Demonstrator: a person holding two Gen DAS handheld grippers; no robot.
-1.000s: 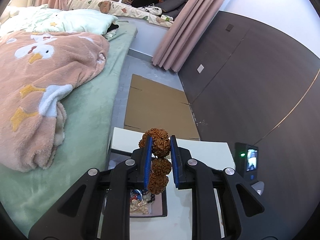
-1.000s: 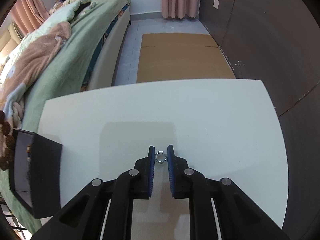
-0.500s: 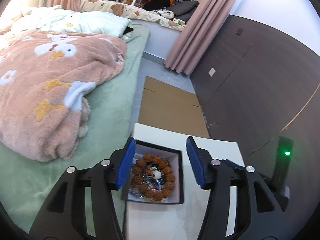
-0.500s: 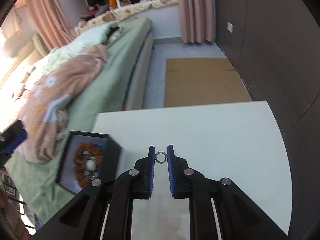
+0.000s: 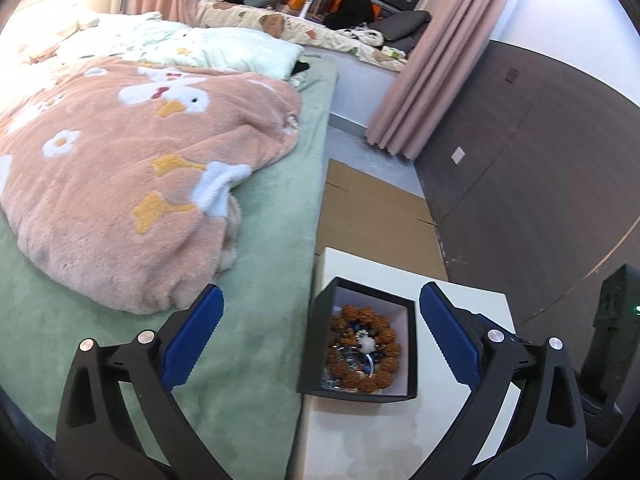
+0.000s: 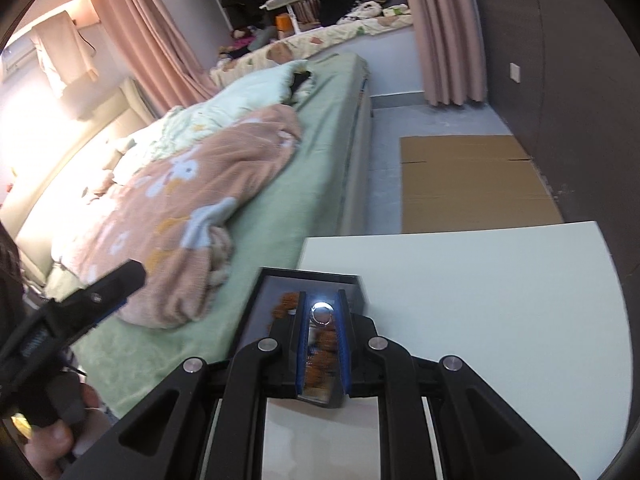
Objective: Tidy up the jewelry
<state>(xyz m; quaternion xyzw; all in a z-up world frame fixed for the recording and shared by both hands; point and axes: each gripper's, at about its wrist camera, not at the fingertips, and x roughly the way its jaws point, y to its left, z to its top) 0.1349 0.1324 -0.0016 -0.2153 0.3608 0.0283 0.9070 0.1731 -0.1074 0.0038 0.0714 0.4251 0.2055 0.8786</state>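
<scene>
Showing a home bedroom: bed (image 5: 248, 344) lying under a duck-print blanket (image 5: 132, 184), pink curtains (image 5: 436, 64) hanging behind.

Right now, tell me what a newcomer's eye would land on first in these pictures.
First the black jewelry box at the white table's corner by the bed, a brown seed-bead bracelet coiled inside. Next the right claw, shut on a small silver ring over that box. Then the peach duck-print blanket heaped on the green bed.

Green bed (image 5: 256, 240), pink curtains (image 5: 432, 64), possibly wood-panelled dark wall (image 5: 540, 184).
</scene>
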